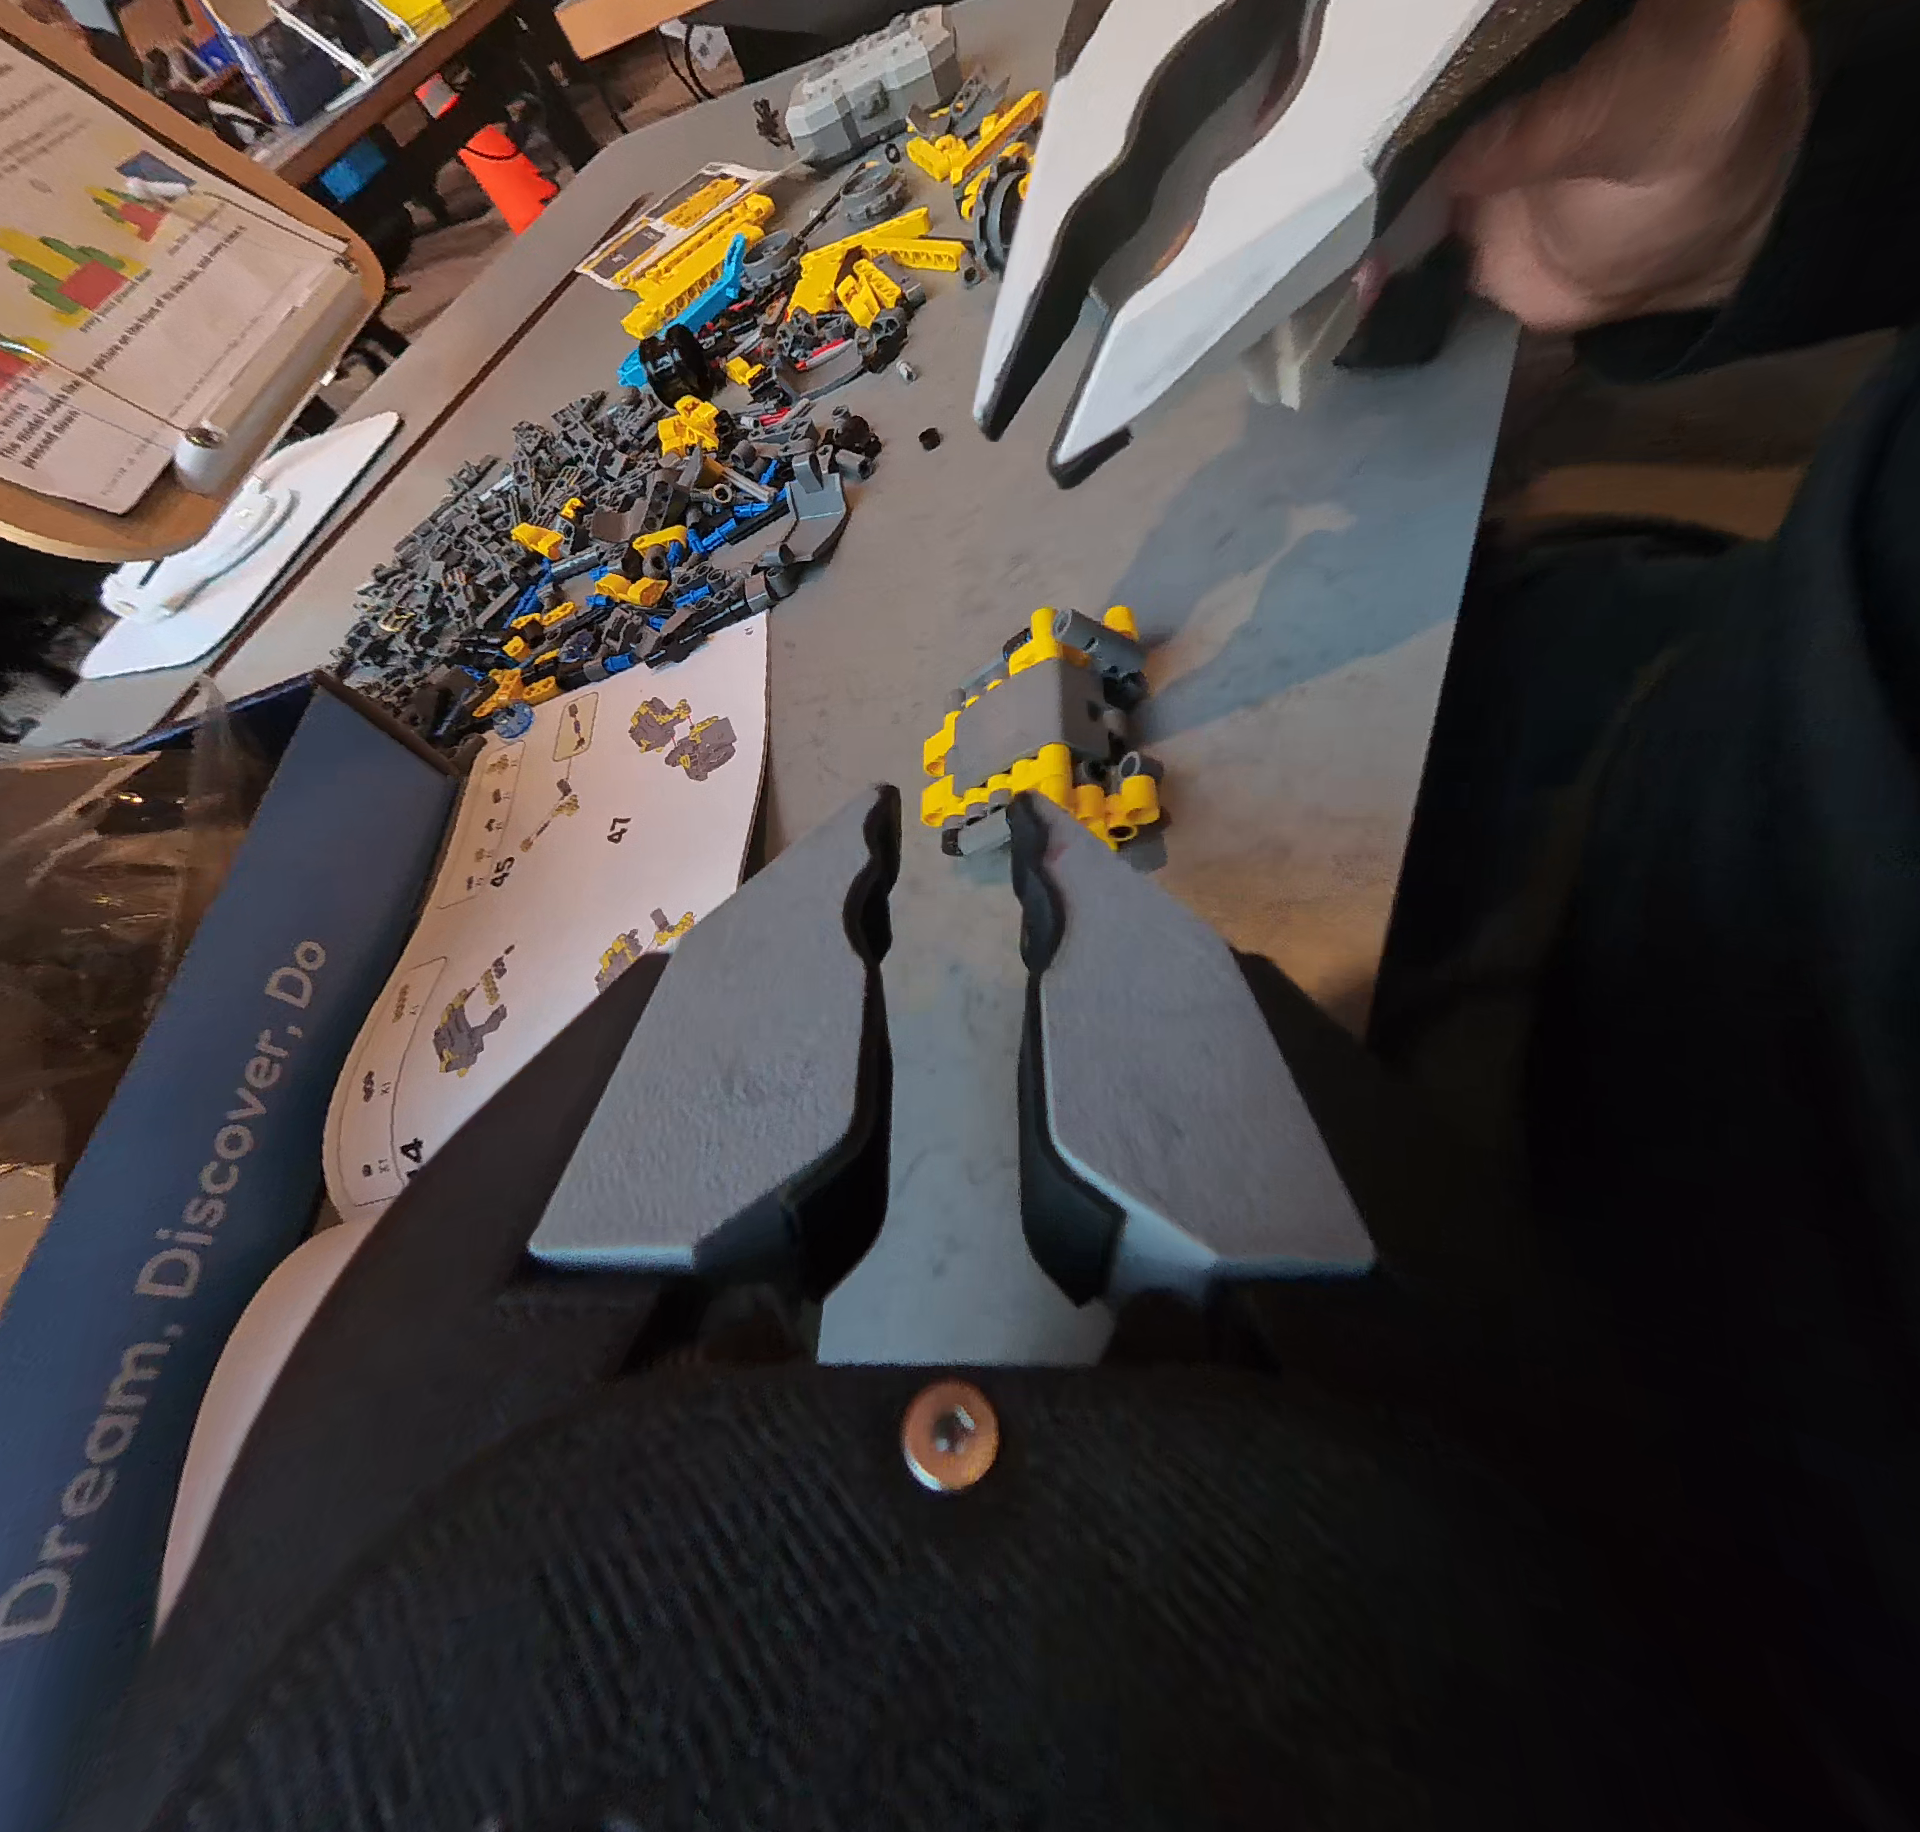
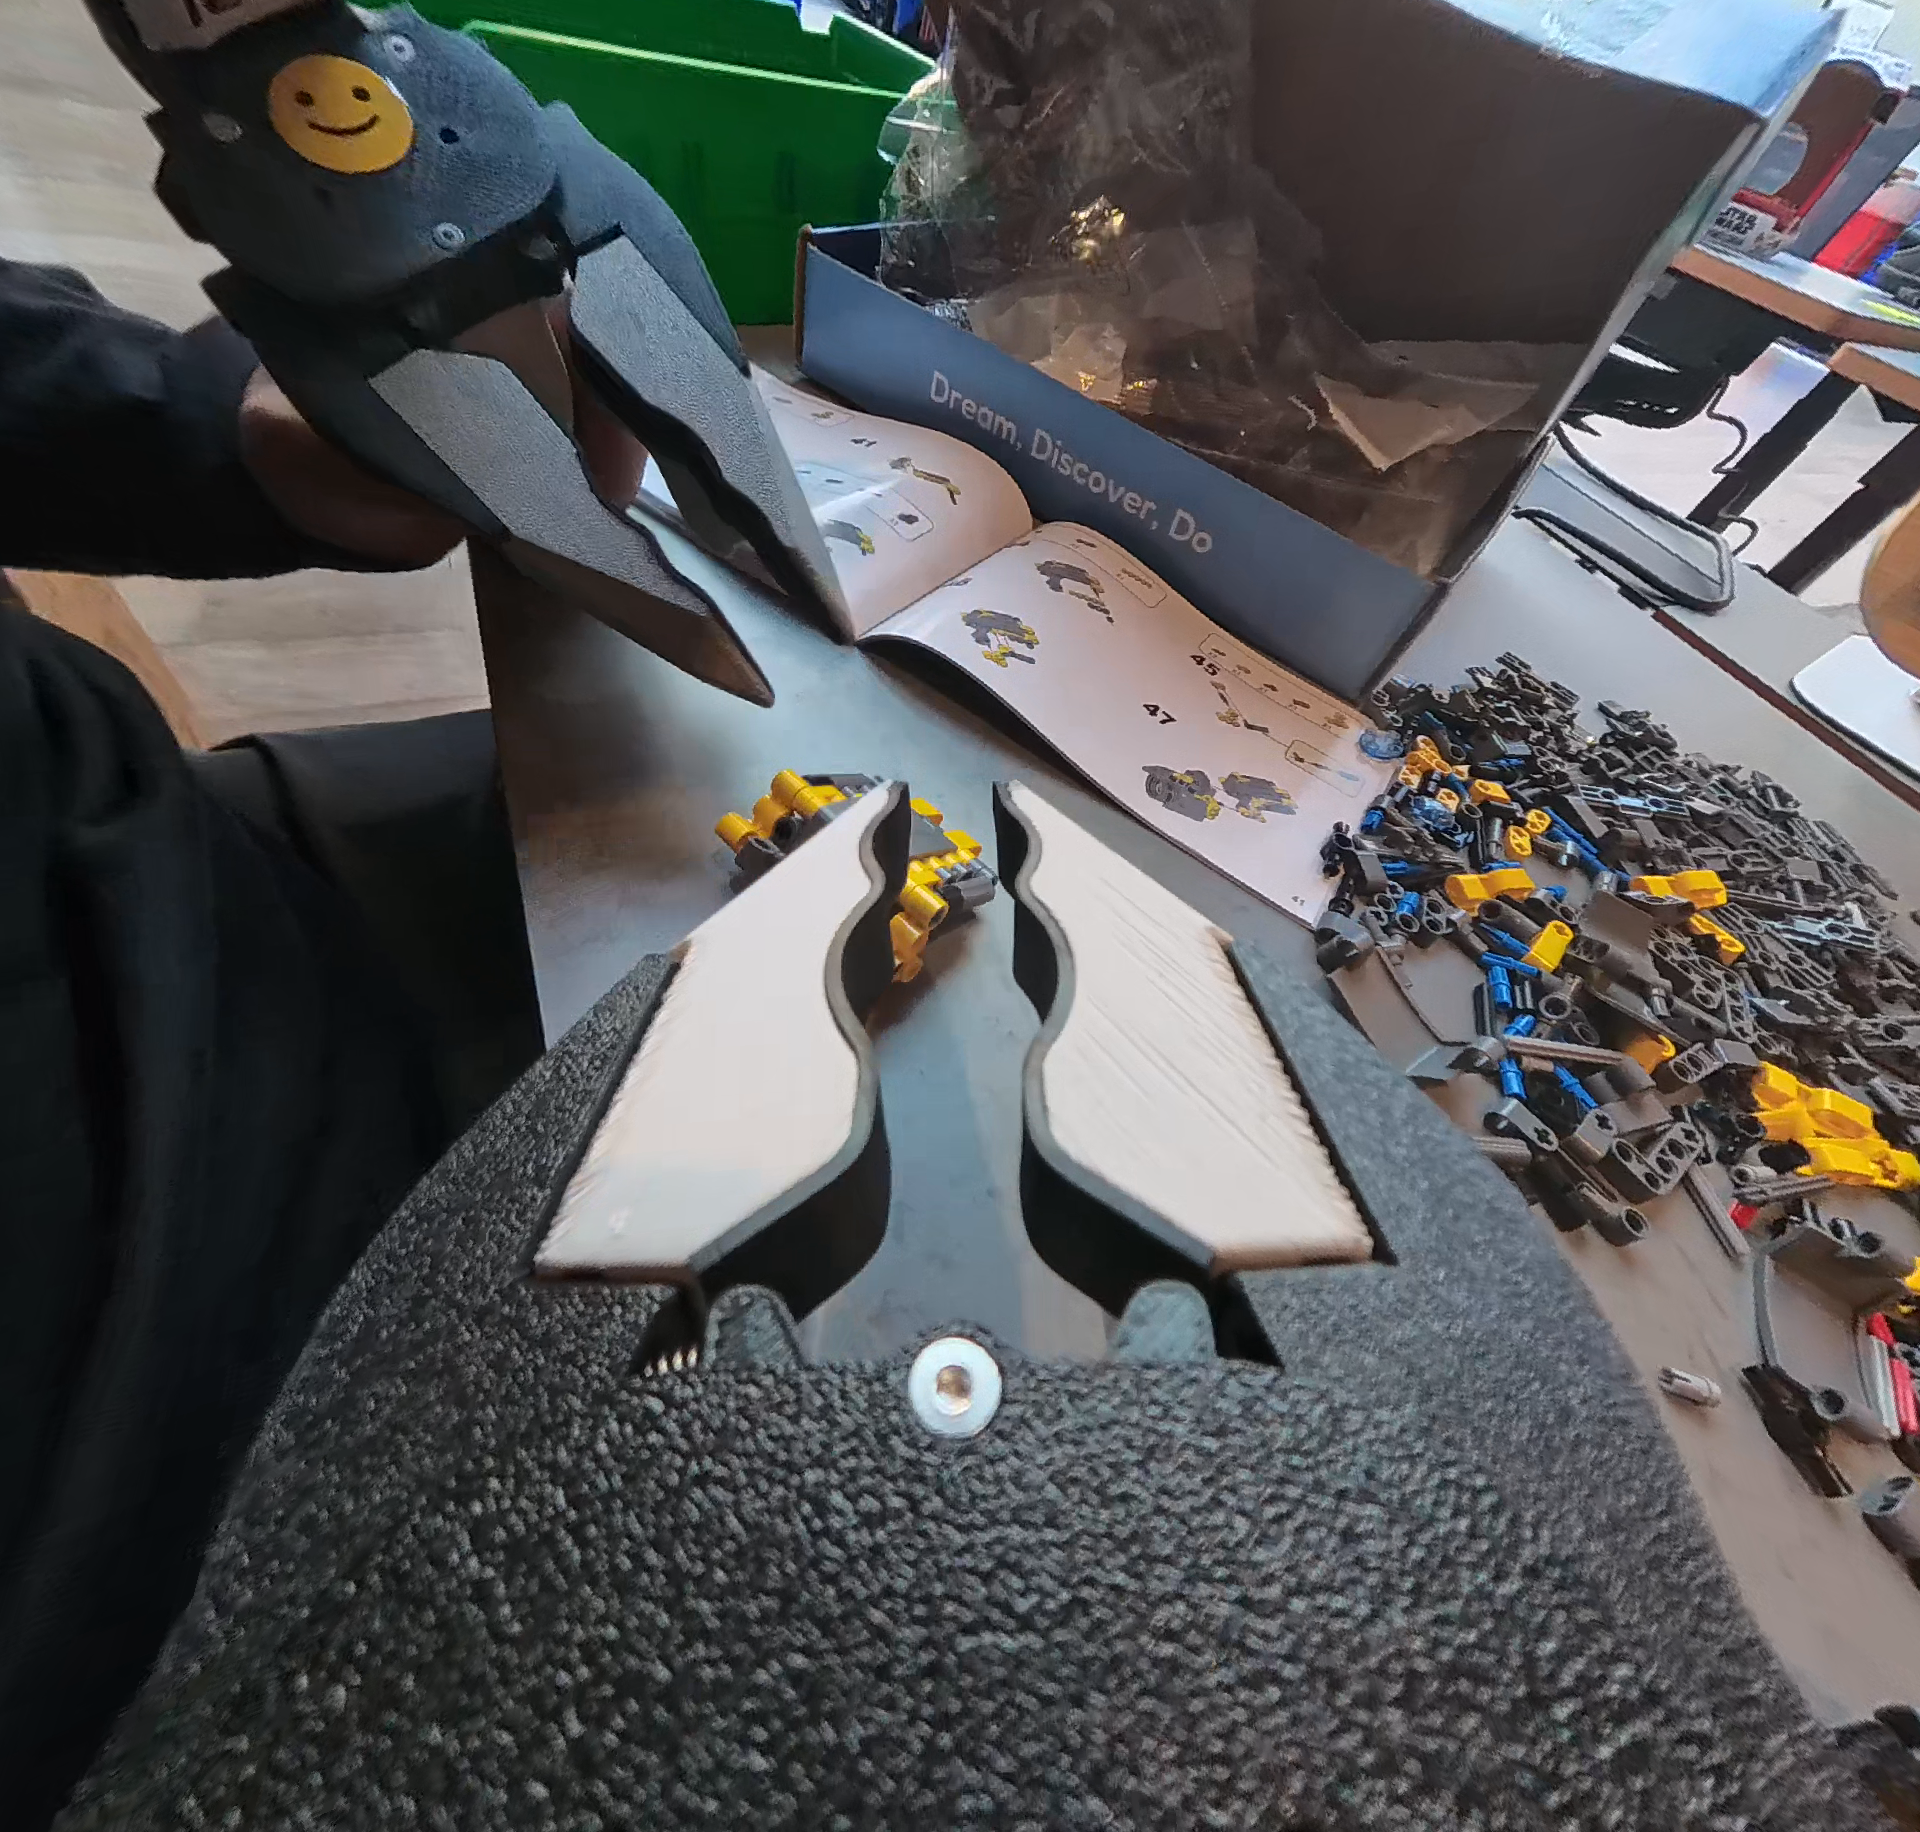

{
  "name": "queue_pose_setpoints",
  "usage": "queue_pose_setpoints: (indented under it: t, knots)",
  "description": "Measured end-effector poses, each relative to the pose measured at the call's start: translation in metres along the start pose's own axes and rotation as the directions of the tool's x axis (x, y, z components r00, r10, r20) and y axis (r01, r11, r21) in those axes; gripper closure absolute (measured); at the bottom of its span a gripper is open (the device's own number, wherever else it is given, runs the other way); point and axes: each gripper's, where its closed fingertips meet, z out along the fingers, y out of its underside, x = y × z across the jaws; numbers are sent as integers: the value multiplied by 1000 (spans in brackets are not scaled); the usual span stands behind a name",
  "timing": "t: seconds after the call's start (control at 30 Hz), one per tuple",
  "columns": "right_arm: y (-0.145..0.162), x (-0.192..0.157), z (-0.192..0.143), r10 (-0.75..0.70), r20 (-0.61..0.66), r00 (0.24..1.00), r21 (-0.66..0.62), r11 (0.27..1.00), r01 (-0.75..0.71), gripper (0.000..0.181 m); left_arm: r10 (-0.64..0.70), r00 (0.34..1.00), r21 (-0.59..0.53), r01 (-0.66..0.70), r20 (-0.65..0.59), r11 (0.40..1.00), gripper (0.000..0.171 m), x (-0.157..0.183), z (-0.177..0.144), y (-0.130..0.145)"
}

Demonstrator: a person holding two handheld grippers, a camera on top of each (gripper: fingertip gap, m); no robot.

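A small yellow and grey brick assembly lies on the grey table. My left gripper is open and empty, its grey fingertips just short of the assembly. My right gripper is open and empty, its white fingers above the same assembly, whose left part is hidden by one finger. The right gripper also shows in the left wrist view, held above the table beyond the assembly. The left gripper shows in the right wrist view, raised at the upper left.
A big pile of loose grey, blue and yellow parts covers the table's middle. An open instruction booklet lies beside a dark blue box holding plastic bags. The table edge runs near the assembly. There is about 7 cm between the tips of the two grippers.
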Motion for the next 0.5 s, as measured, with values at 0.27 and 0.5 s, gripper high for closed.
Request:
queue_pose_setpoints:
  t: [0.27,0.5]
  knots:
    - [3,-2,2,-27,-9,1000,-22,999,27,166,-95,996,-79,94,0,992,130,7,12,1]
    - [10,-1,8,-55,-32,998,-80,995,52,164,-163,986,62,165,-35,984,135,8,-8,-14]
